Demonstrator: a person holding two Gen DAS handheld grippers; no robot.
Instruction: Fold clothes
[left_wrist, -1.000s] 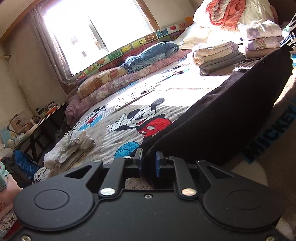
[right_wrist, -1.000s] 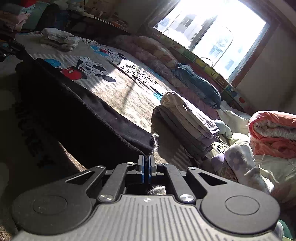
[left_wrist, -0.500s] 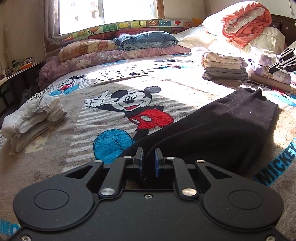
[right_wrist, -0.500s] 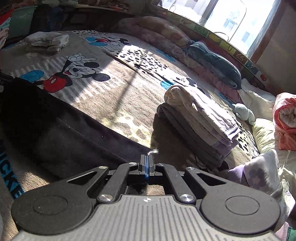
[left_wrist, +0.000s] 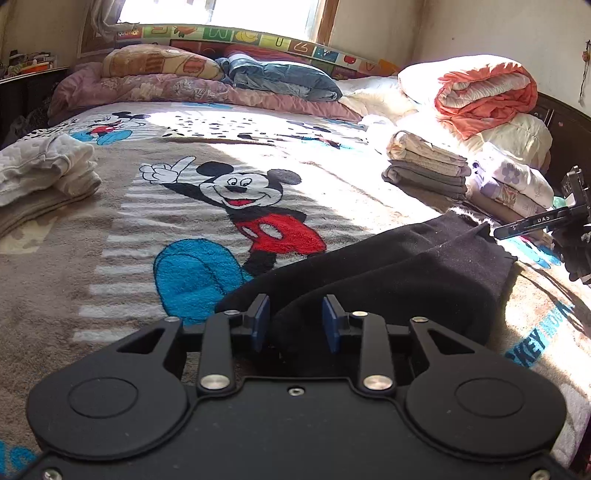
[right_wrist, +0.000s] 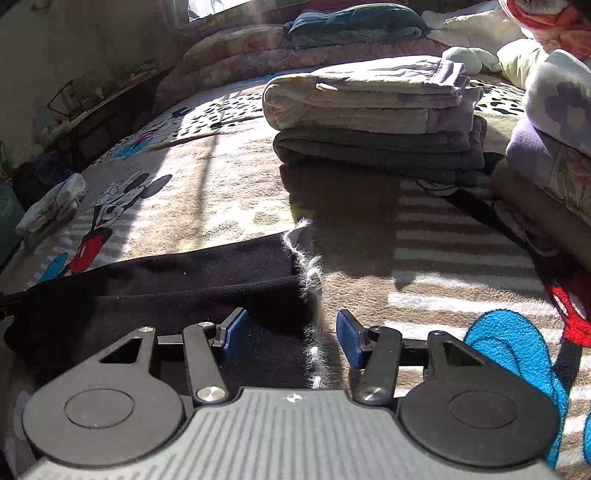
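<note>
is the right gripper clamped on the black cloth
No, the right gripper is open, its blue pads spread apart over the black cloth's frayed edge.

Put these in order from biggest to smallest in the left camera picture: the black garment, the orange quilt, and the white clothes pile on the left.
1. black garment, though it lies nearest the camera, which inflates it
2. orange quilt
3. white clothes pile, close to the quilt in looks, so that order is unsure

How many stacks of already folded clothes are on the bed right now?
3: a white stack at the far left, a beige-and-grey stack at the right, and a floral purple stack beside it. Others may be hidden.
</note>
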